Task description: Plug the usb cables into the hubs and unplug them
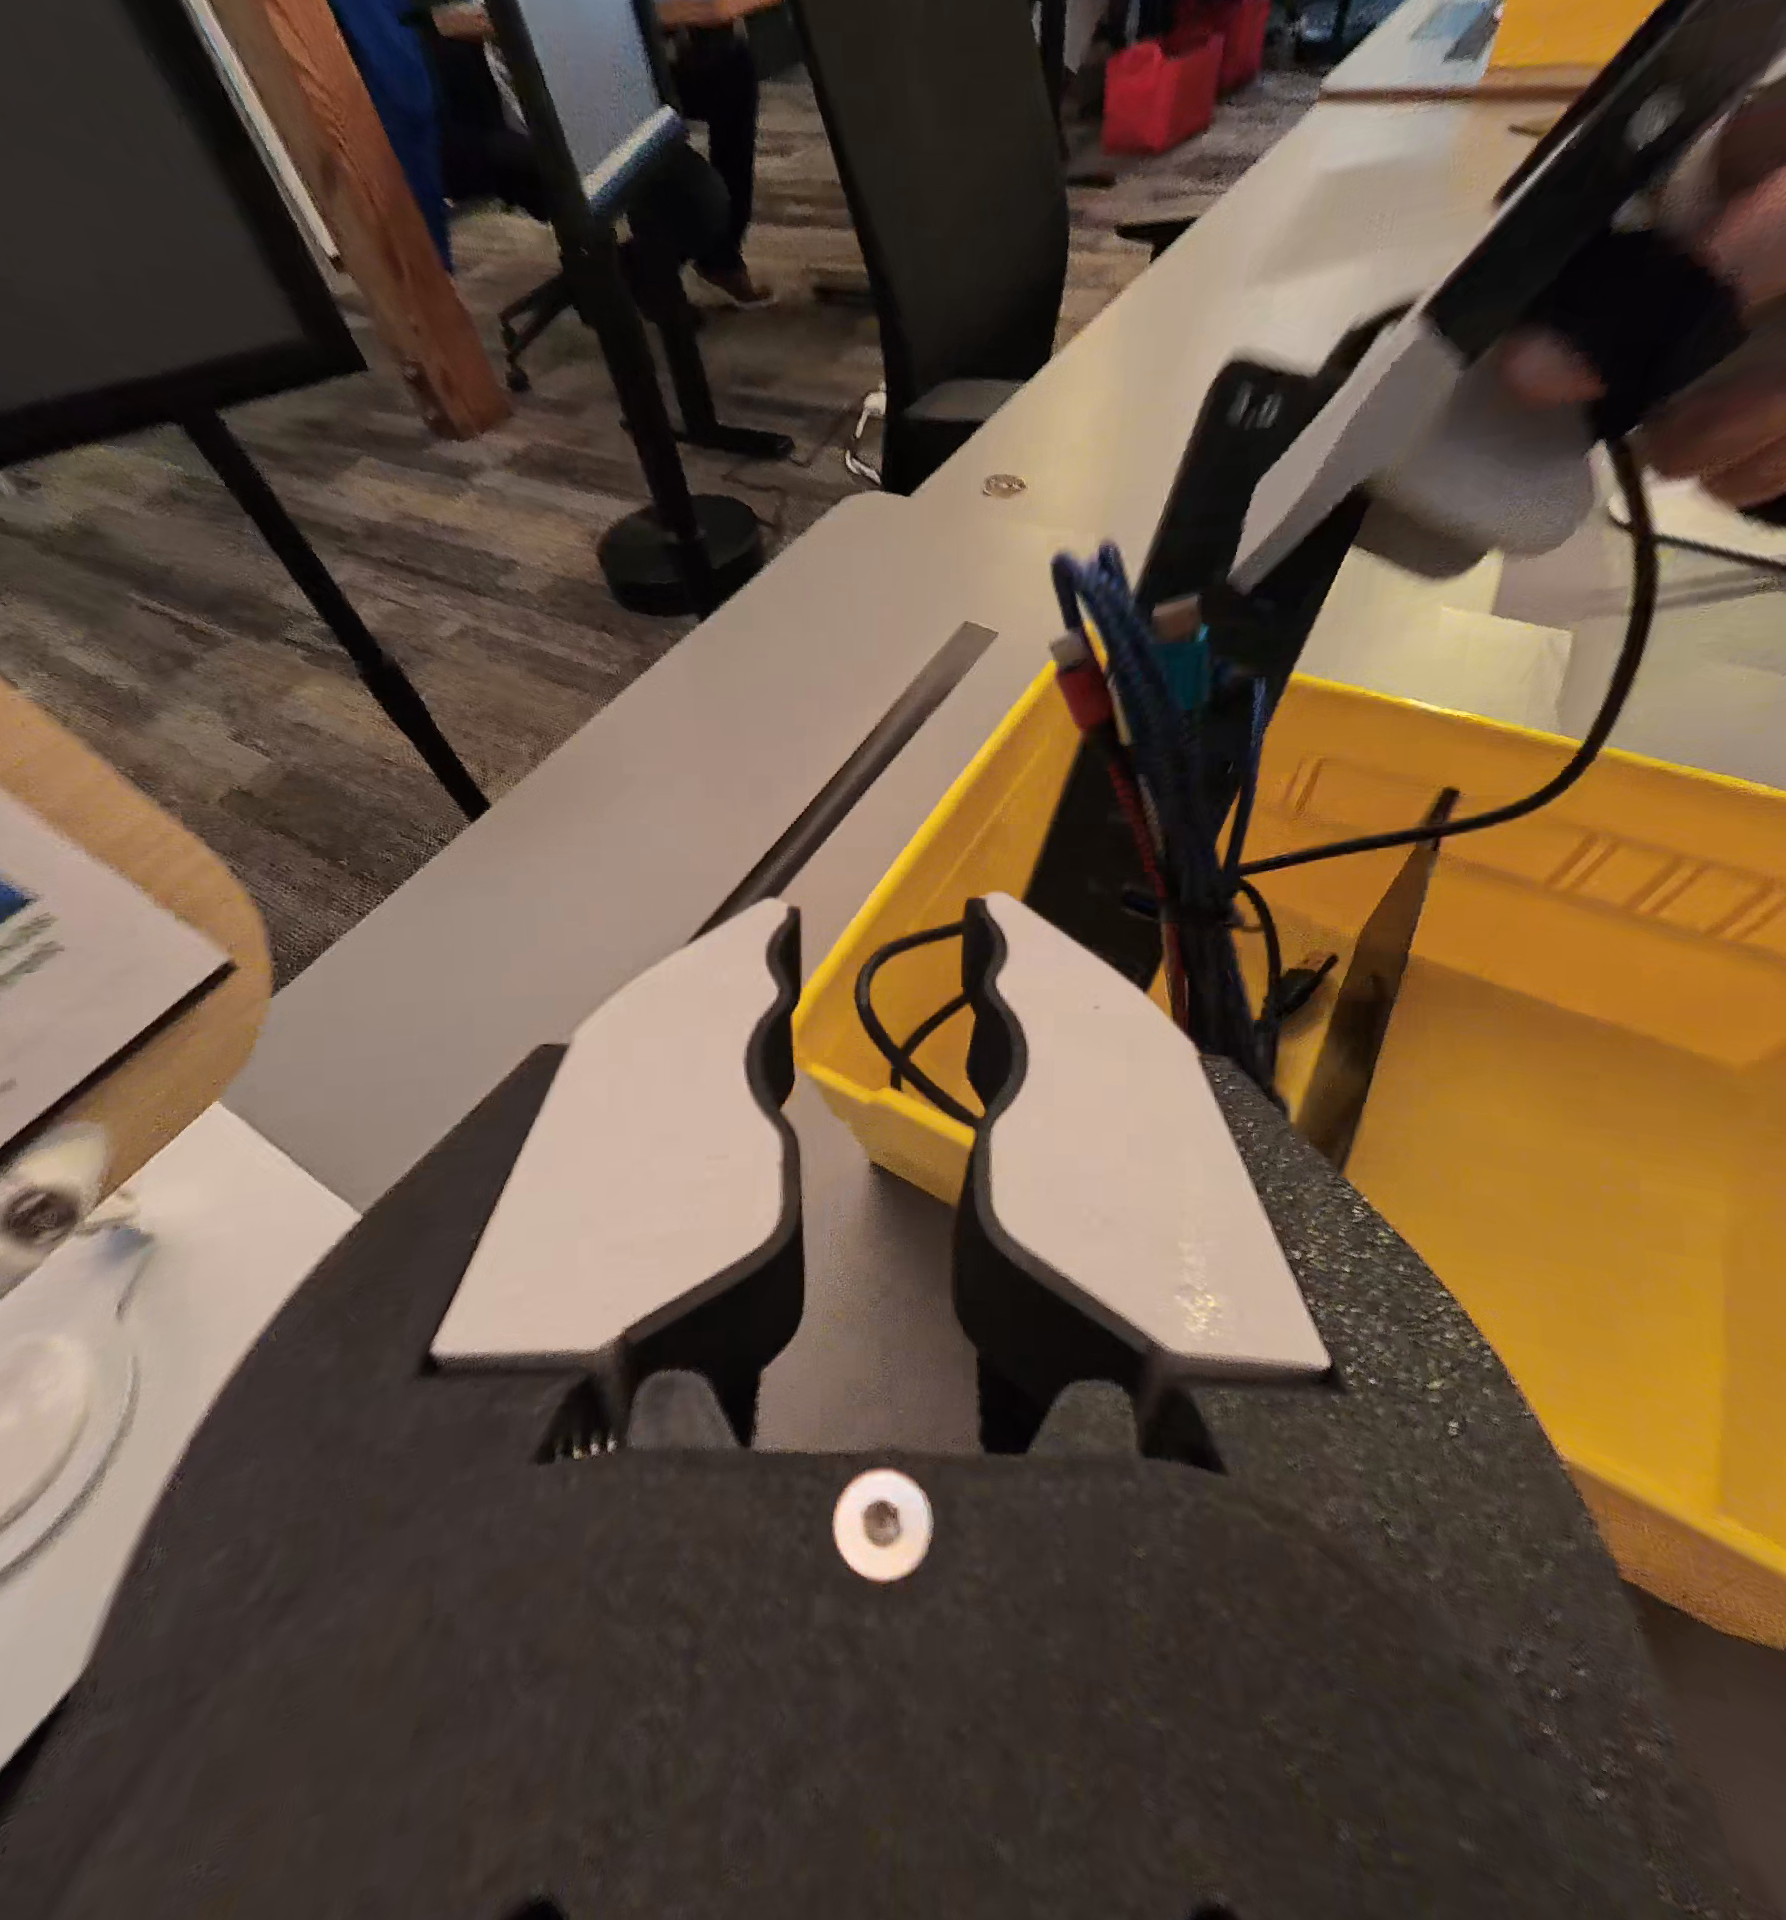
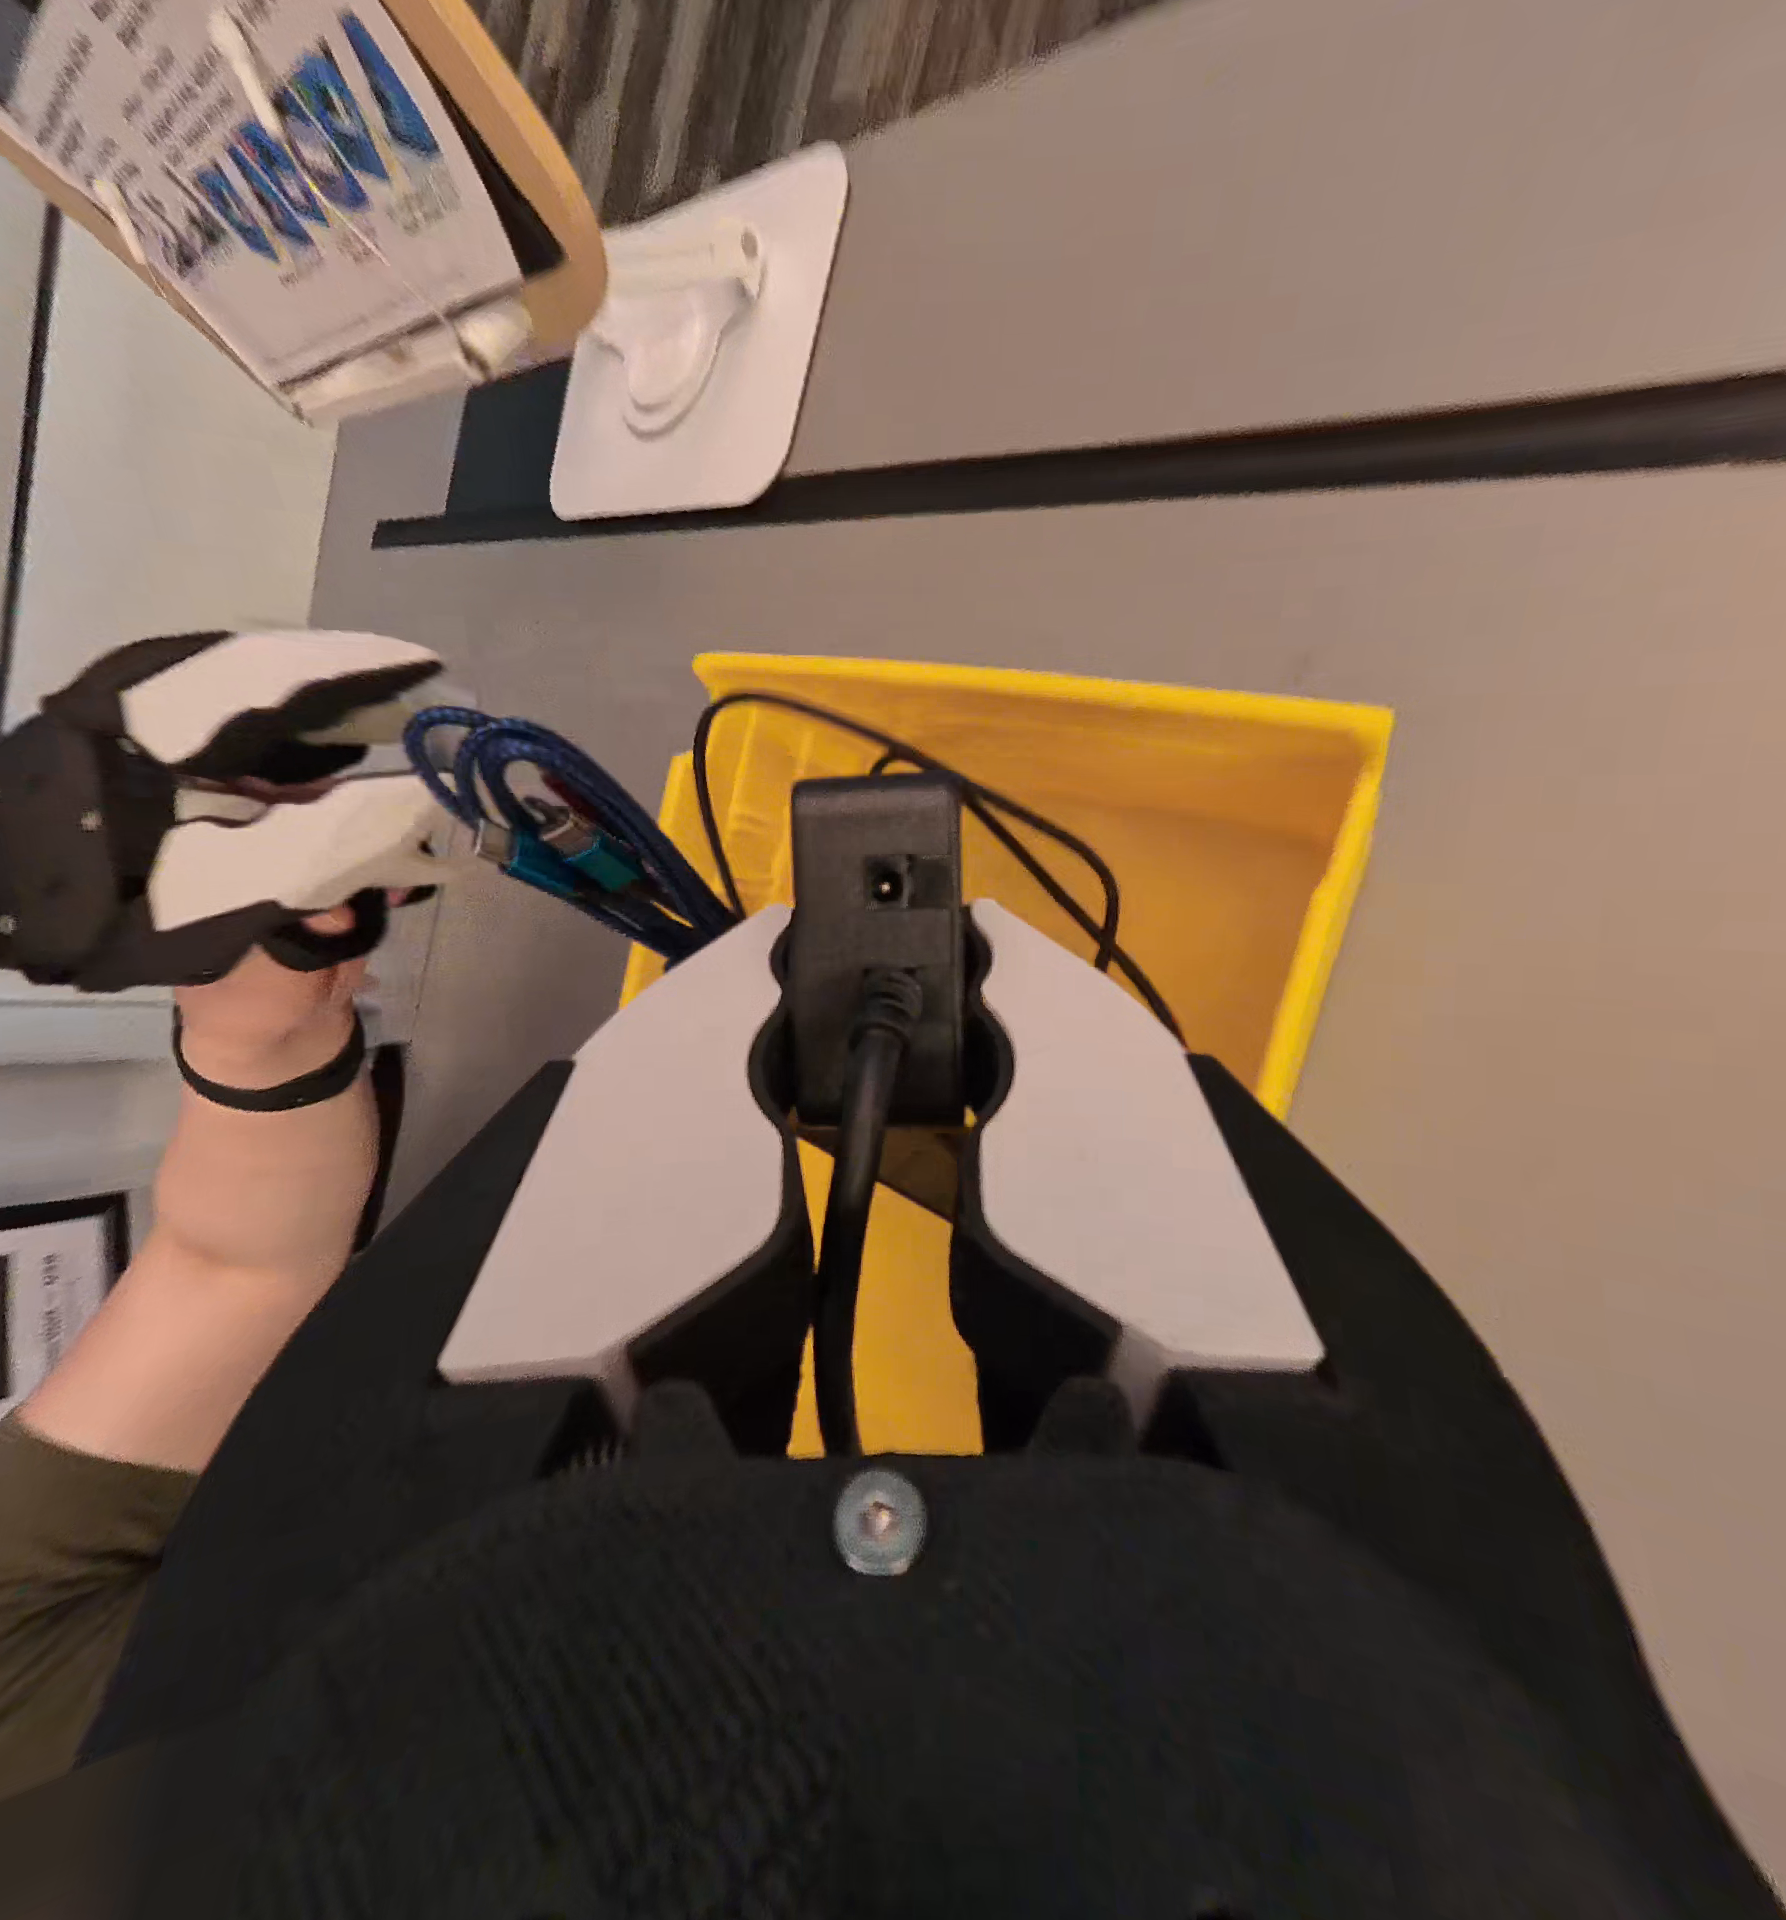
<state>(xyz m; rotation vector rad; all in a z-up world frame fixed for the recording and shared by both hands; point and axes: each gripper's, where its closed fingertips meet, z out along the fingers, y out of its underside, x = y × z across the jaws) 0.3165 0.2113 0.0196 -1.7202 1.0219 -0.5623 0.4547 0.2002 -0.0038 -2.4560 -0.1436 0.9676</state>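
**Hub in the right claw, cables bundled beside it**

Left wrist view: your left claw [image 1: 878, 997] is released, its jaws apart with nothing between them, poised over the near corner of the yellow bin [image 1: 1491, 1039] on the grey table [image 1: 608, 831]. A thin black cord [image 1: 899, 1029] loops just behind the tips. The bundle of usb cables [image 1: 1138, 727], blue and red braid with teal and red plugs, stands upright in the bin. Farther off, your right claw [image 1: 1273, 551] reaches down beside that bundle, holding the black hub [image 1: 1221, 488]. To do this well, pick one plug only; I judge the teal plug [image 1: 1180, 634] at the top the easiest to pinch cleanly.

Right wrist view: your right claw [image 2: 878, 935] is clenched on the hub [image 2: 876, 883], its end face with a round socket turned toward the camera and its own thick cord [image 2: 858, 1195] trailing back between the jaws. Here your left claw [image 2: 432, 790] sits just beside the looped cables [image 2: 515, 790]; whether it touches them I cannot tell. Keep the hub steady and level, bring the plug square to a port, and push straight so the braid does not twist it.
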